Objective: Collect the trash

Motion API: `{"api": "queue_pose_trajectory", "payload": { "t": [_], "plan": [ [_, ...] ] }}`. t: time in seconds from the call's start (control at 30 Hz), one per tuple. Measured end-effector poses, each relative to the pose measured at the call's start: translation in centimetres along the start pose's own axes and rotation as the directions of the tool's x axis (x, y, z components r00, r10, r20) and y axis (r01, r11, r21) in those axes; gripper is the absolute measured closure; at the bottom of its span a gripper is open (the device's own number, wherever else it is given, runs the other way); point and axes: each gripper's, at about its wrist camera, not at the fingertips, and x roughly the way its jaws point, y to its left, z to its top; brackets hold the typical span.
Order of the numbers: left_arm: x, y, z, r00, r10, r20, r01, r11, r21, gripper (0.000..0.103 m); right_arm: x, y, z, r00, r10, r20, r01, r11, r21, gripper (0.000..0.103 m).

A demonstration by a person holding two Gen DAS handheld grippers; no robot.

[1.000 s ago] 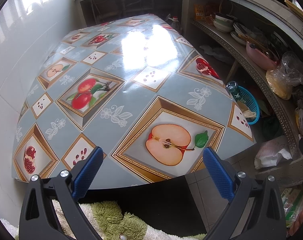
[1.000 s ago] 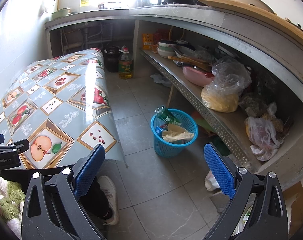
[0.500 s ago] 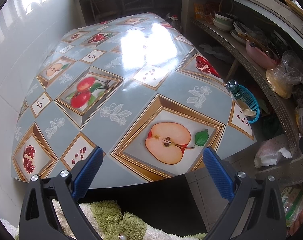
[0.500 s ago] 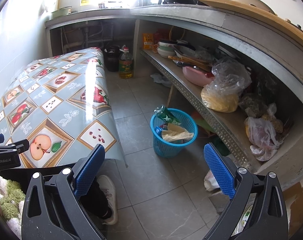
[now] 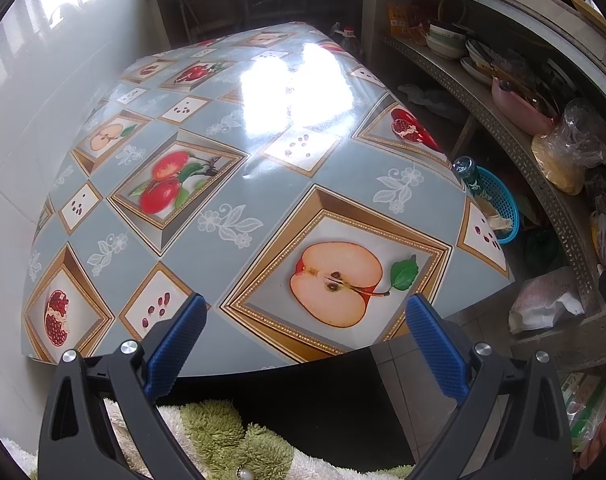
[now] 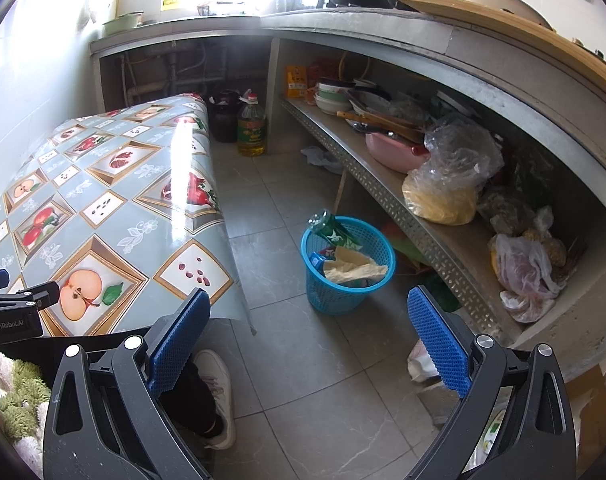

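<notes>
My left gripper [image 5: 305,334] is spread wide with nothing between its blue pads, hanging over the near edge of the bench [image 5: 263,152] with the fruit-patterned cloth. My right gripper [image 6: 309,334] is likewise released and empty, held above the tiled floor [image 6: 303,360] beside that bench. Just beyond it, on the floor, stands the blue basket [image 6: 345,296] (already holding a green bottle [image 6: 333,230] propped on its rim and some crumpled paper [image 6: 353,268]). The basket sits between the bench and the low shelf [image 6: 435,240] crowded with bowls and plastic bags.
</notes>
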Motion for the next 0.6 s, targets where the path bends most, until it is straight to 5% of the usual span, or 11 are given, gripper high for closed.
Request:
{"api": "queue_pose_trajectory", "payload": {
  "t": [0.6],
  "plan": [
    [0.12,0.04,0.05,1.0,-0.003,-0.008,0.003,1.0,0.001,0.005,0.05,0.11,0.0,1.0,0.001,0.001,-0.001,1.0,-0.003,0.008]
  ]
}}
